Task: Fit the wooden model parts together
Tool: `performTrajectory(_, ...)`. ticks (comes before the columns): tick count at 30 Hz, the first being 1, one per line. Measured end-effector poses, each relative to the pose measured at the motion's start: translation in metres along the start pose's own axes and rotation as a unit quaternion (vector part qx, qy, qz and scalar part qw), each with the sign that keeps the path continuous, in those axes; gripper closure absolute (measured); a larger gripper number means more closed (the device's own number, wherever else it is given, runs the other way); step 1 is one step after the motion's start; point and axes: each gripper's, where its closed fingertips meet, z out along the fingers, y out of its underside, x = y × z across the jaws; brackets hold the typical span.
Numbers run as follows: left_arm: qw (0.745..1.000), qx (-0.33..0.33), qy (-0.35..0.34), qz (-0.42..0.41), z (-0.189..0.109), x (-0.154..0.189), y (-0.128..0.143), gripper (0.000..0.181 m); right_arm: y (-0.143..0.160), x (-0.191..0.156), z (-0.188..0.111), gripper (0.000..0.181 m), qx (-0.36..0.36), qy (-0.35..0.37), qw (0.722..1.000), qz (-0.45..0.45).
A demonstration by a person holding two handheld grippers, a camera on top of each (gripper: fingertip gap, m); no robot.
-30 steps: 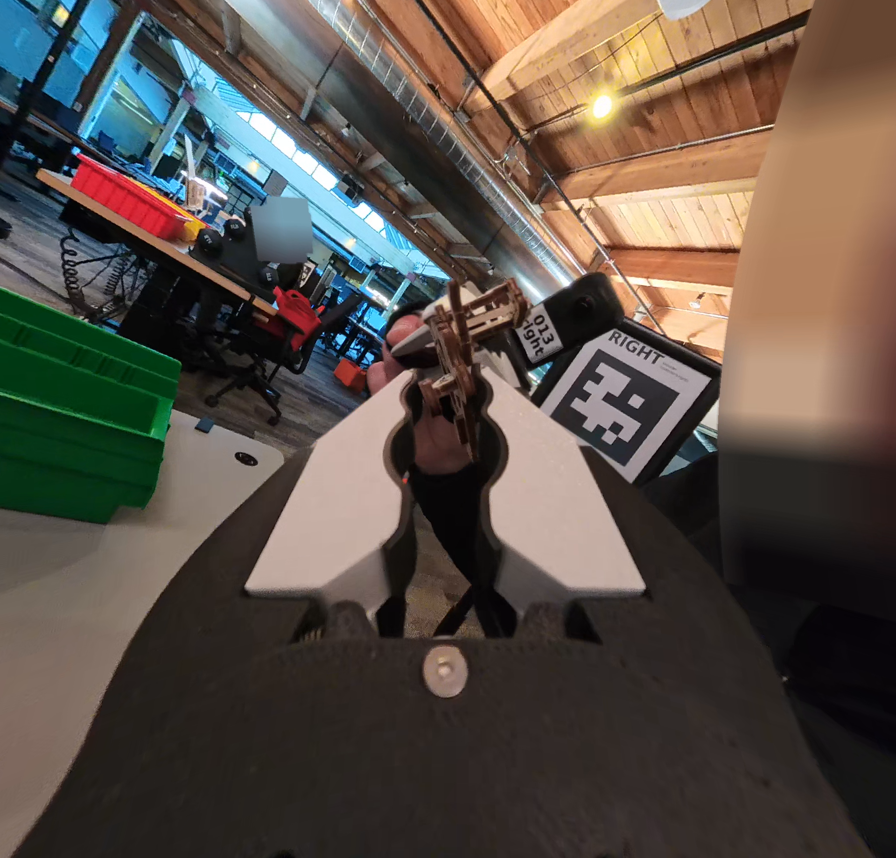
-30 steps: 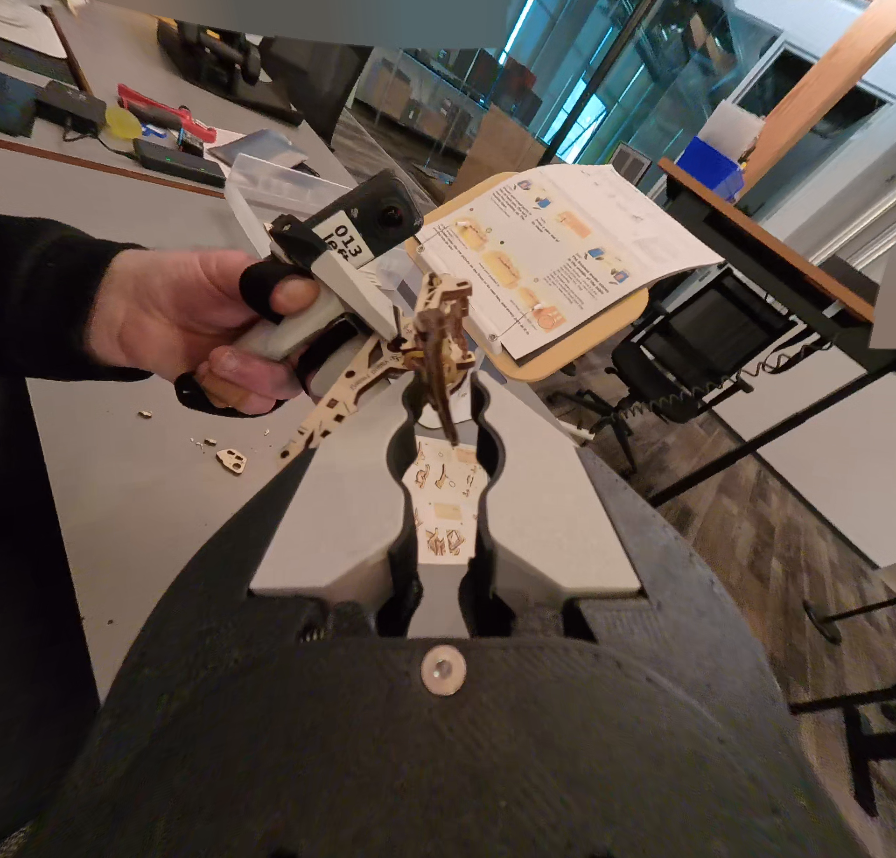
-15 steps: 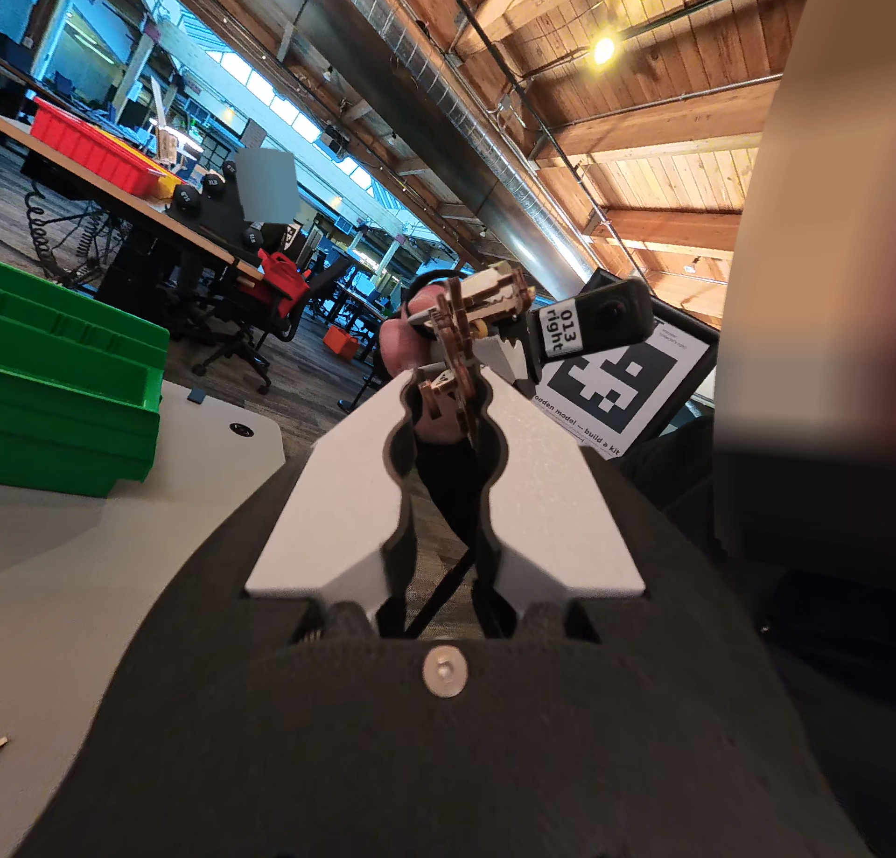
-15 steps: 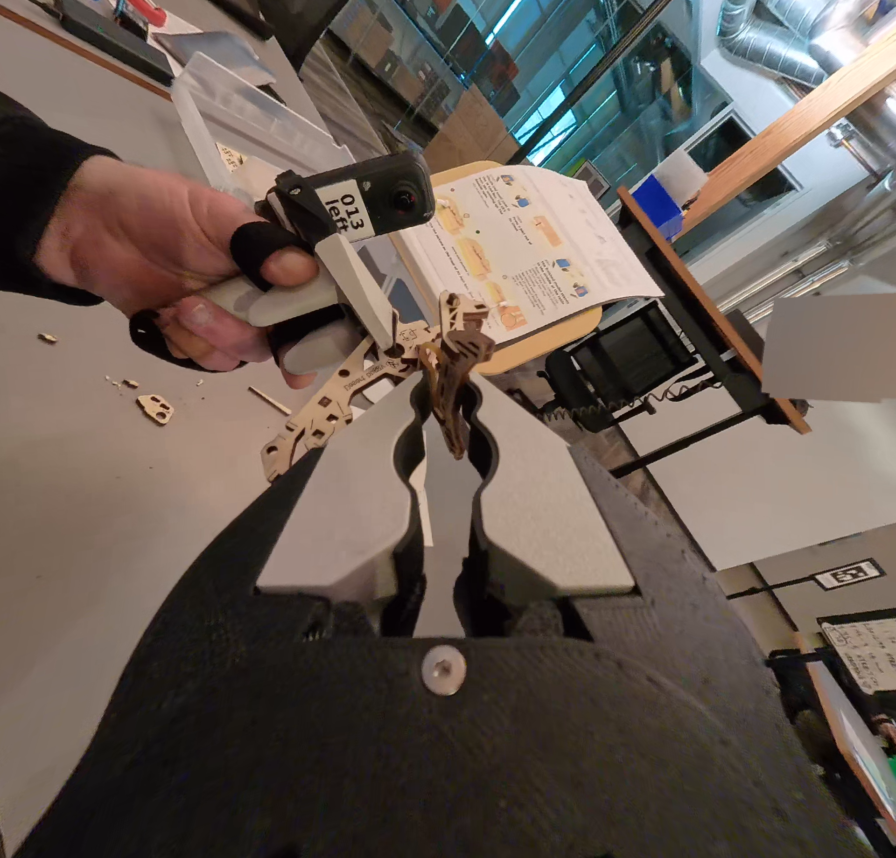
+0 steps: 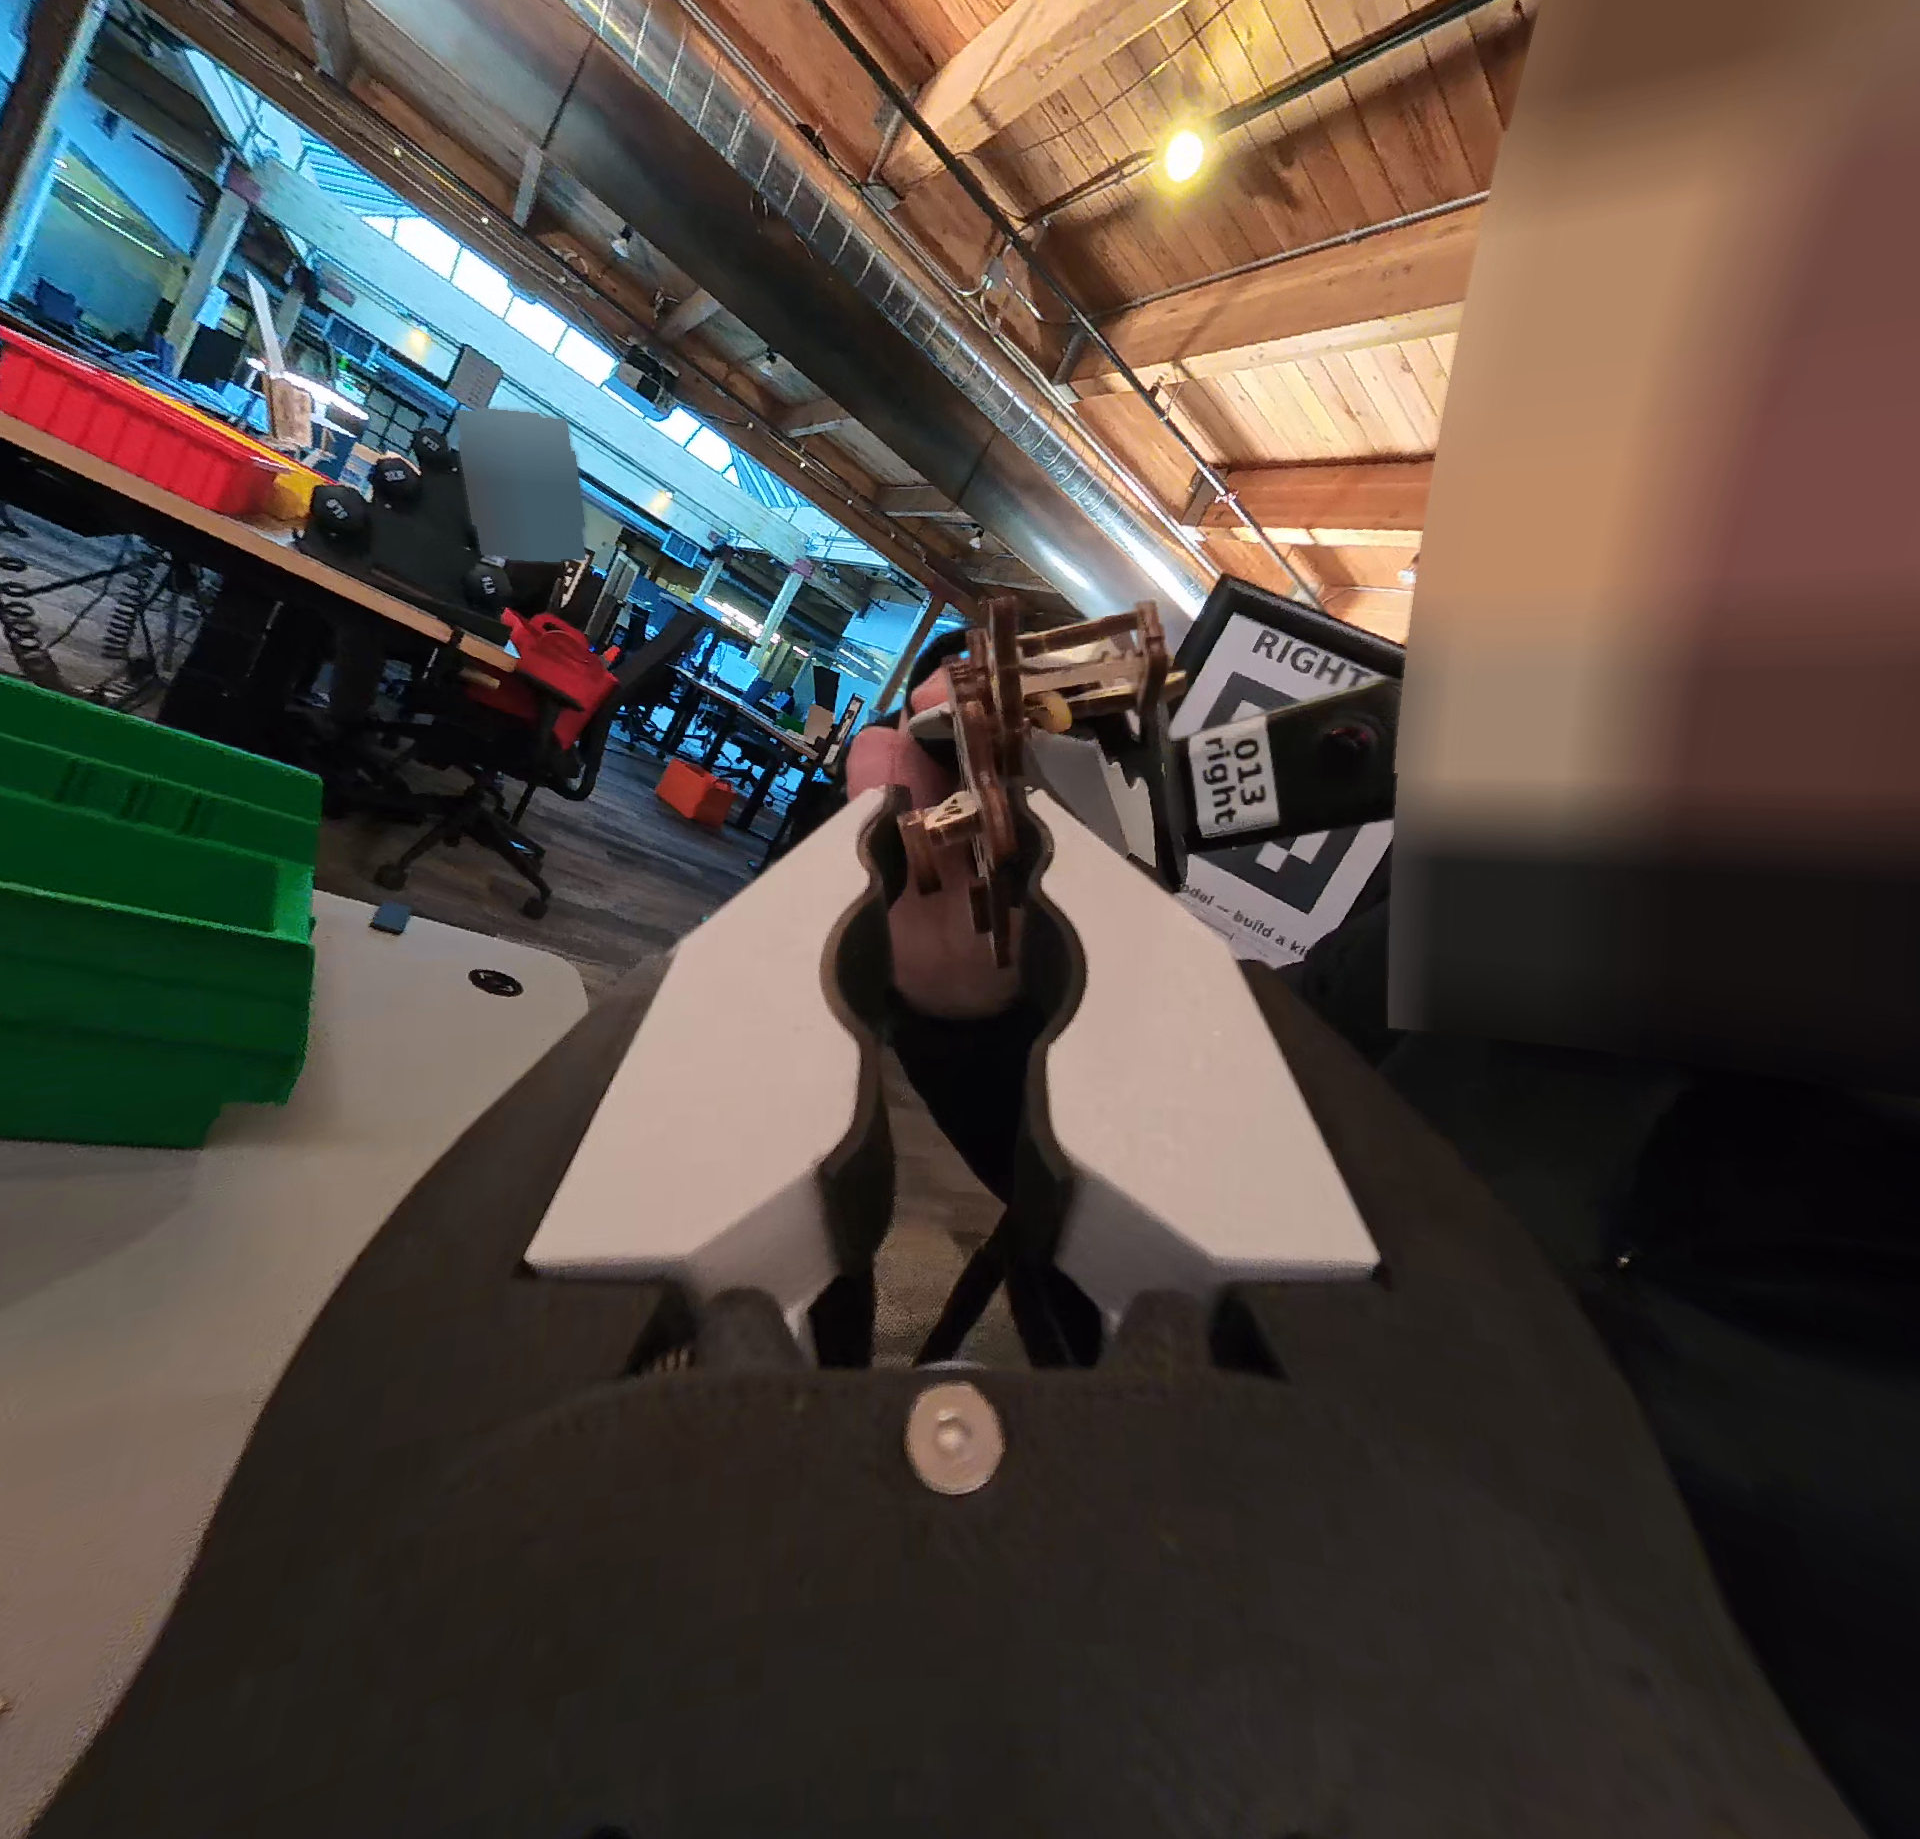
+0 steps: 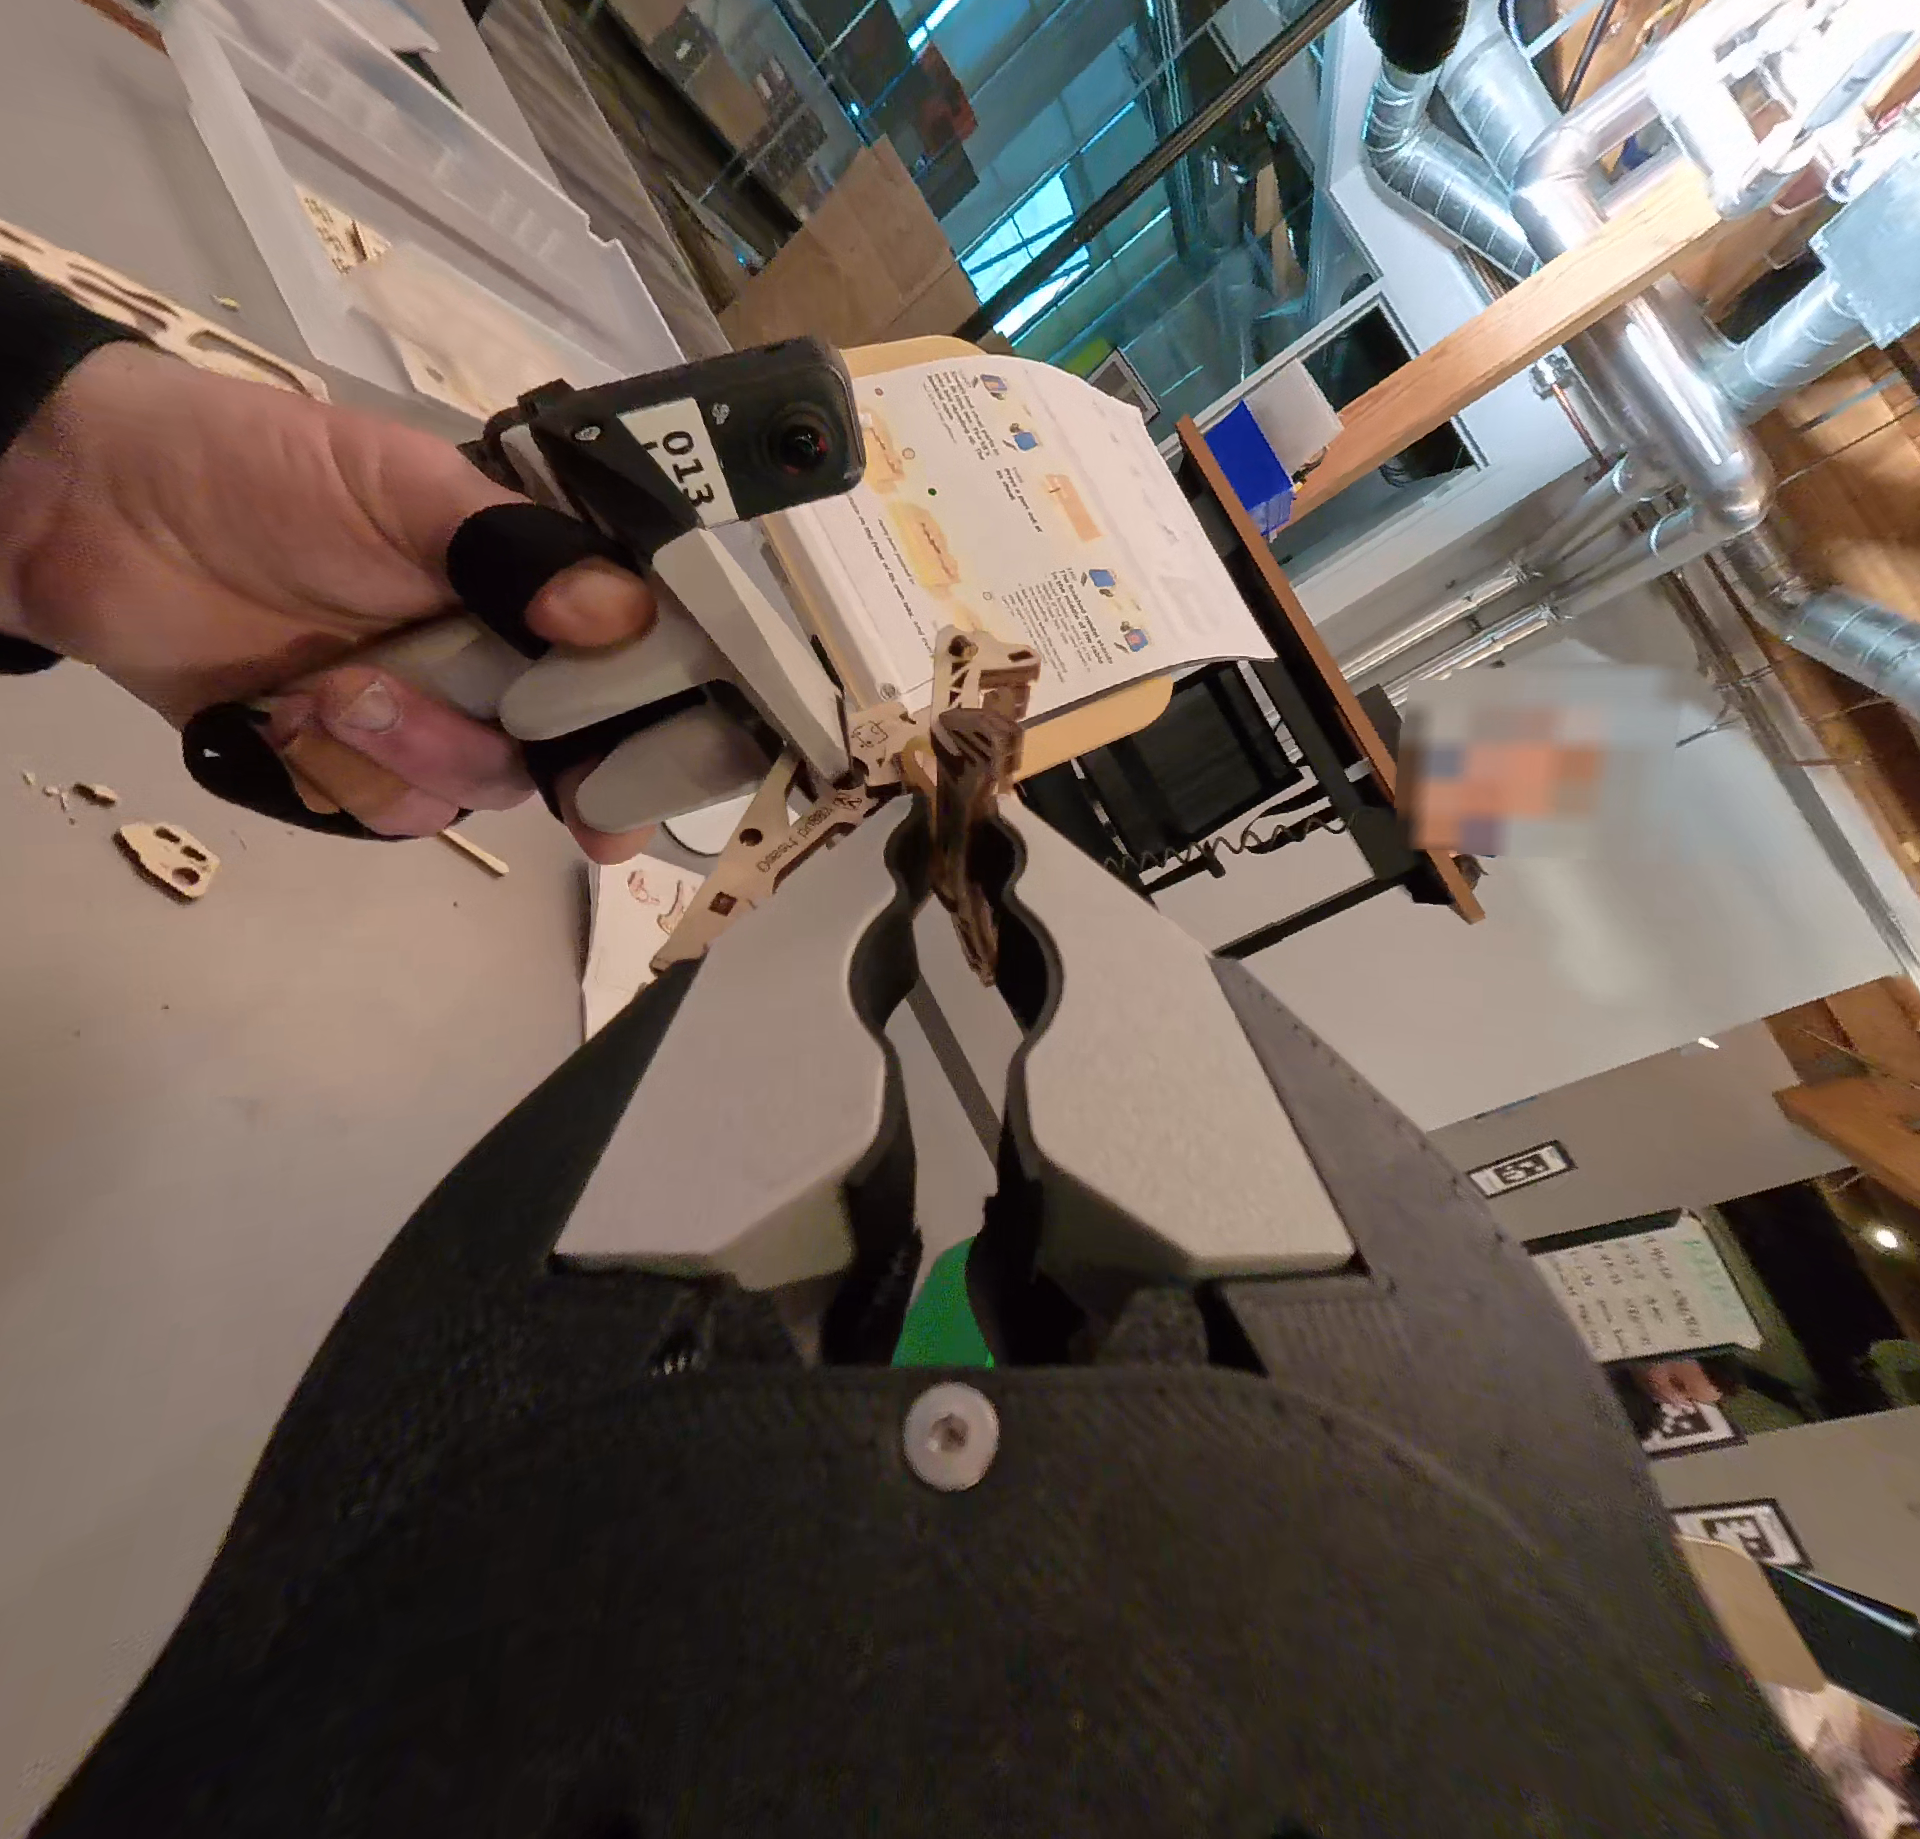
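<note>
Both grippers' fingers clamped on 1 brown laser-cut wooden model assembly [image 6: 961, 781], above the grey table [image 6: 260, 1010]. Best pressed together squarely, gently, without twisting thin tabs.

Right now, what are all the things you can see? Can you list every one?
wooden model: one, brown, held up in the air between both grippers' tips
flat wooden part: one, pale, hanging under the left gripper's tip
small wooden piece: one, pale, lying on the grey table
instruction sheet: one, white, on a tan board behind the model
clear plastic box: one, see-through, at the table's far side
green bins: stacked, on the table at left
red bin: one, on a far desk
left gripper: one, grey fingers, shut on the model
right gripper: one, grey fingers, shut on the model
hand: one, squeezing the left gripper's handle
</note>
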Motion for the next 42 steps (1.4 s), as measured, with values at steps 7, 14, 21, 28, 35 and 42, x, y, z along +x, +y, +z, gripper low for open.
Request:
performTrajectory(7, 1.0, -0.007, -0.011, 0.017, 0.001, -0.005, 0.002, 0.164, 0.009, 0.002, 0.002, 0.174, 0.029, -0.033, 0.996, 0.083)
performTrajectory(14, 0.998, -0.054, -0.013, 0.041, 0.003, -0.002, 0.01, 0.164, 0.013, 0.001, -0.003, 0.149, 0.032, -0.064, 0.994, 0.079)
performTrajectory(21, 0.995, -0.081, -0.015, 0.059, 0.007, -0.001, 0.015, 0.164, 0.012, -0.008, -0.007, 0.161, 0.035, -0.105, 0.993, 0.052)
performTrajectory(28, 0.996, -0.067, -0.016, 0.06, 0.007, -0.002, 0.013, 0.164, 0.012, -0.007, -0.006, 0.162, 0.046, -0.089, 0.991, 0.084)
performTrajectory(35, 0.996, -0.068, -0.011, 0.06, 0.006, -0.003, 0.014, 0.163, 0.015, -0.007, -0.004, 0.161, 0.108, -0.135, 0.952, 0.252)
performTrajectory(42, 0.998, -0.052, -0.026, 0.028, 0.002, -0.015, 0.014, 0.164, 0.022, -0.009, 0.002, 0.162, 0.038, -0.062, 0.994, 0.086)
